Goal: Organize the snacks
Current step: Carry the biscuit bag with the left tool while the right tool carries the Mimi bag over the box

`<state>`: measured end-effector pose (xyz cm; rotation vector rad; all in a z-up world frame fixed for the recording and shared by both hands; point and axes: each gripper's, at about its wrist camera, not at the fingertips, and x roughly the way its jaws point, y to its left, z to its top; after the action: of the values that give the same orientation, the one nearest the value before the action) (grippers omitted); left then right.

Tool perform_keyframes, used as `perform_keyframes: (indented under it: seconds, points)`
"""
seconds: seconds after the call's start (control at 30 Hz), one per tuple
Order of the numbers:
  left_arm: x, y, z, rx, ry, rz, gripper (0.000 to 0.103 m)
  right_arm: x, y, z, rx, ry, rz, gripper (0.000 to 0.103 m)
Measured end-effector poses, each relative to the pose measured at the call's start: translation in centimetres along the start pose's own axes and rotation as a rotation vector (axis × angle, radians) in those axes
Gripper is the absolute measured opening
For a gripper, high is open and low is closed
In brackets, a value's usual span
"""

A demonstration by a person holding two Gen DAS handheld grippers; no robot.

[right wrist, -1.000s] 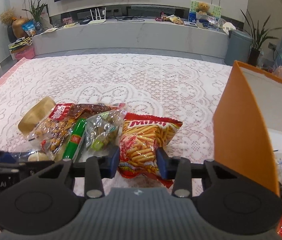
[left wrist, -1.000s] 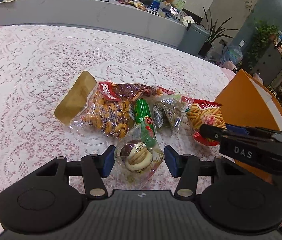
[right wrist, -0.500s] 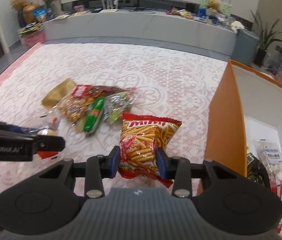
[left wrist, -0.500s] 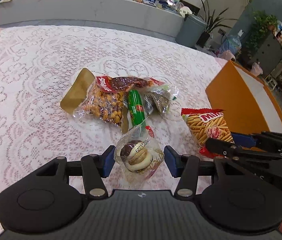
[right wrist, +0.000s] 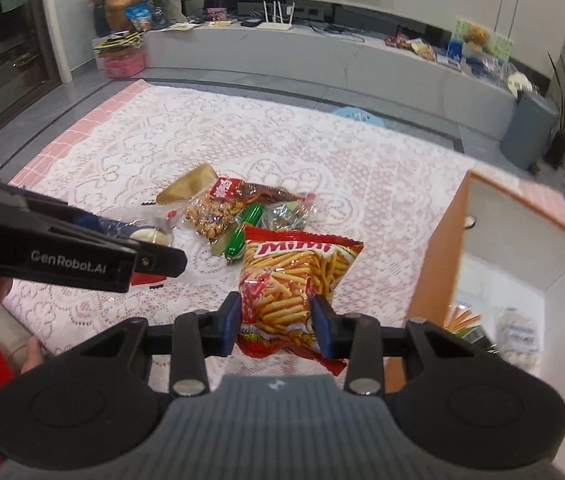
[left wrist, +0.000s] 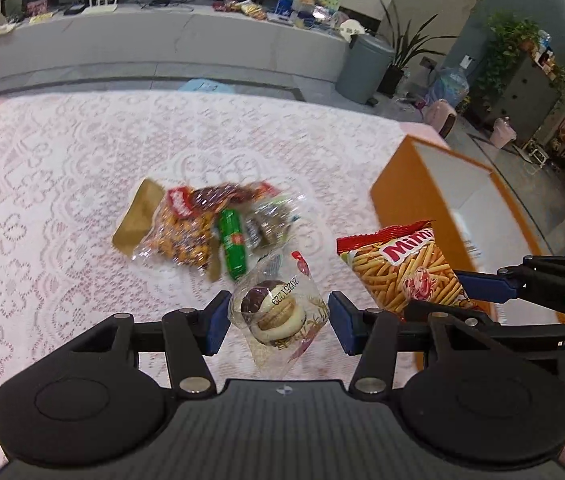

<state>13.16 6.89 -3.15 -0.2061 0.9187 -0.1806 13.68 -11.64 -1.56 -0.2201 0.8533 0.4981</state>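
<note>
Both bags lifted clear of the lace cloth (left wrist: 62,184) since a second earlier; previously resting at the near edge of the snack pile (left wrist: 202,228), now hanging above it. Pile itself unchanged in place, seen smaller and from higher up. Orange box (right wrist: 438,248) shifted closer under the right side of both views.

Left gripper (left wrist: 278,318) fairly wide, pads pressed on a clear bag of round cookies (left wrist: 276,314), bag dangling between the jaws. Right gripper (right wrist: 278,322) narrower, clamped on the lower part of a red Mimi stick-snack bag (right wrist: 294,280), bag upright, held just beside the box's orange wall. Packets visible on the white floor inside the box.

Left on cloth: a tan packet, a clear nut bag with red label, a green tube, a crinkled clear bag, all touching in one heap.

Cloth white lace over pink, spread across the floor. Beyond it a long grey low bench (right wrist: 322,52) with routers, cables and packets; grey bin (left wrist: 364,68) and potted plants at right; dark screen on the far wall.
</note>
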Motion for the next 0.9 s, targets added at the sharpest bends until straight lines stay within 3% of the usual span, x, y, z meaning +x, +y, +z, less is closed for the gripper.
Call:
perform_keyframes:
  seconds: [0.4,0.9]
  points:
    - [-1.1,-7.8,2.0,0.116,-0.039,-0.07,0.06,-6.3,-4.2,0.2,-0.083,-0.024,-0.06,0.037]
    - [6.0,-18.6,5.4,0.274,0.023,-0.198,0.059,-7.2,-14.0,-2.0,-0.089,0.055,-0.192,0.036]
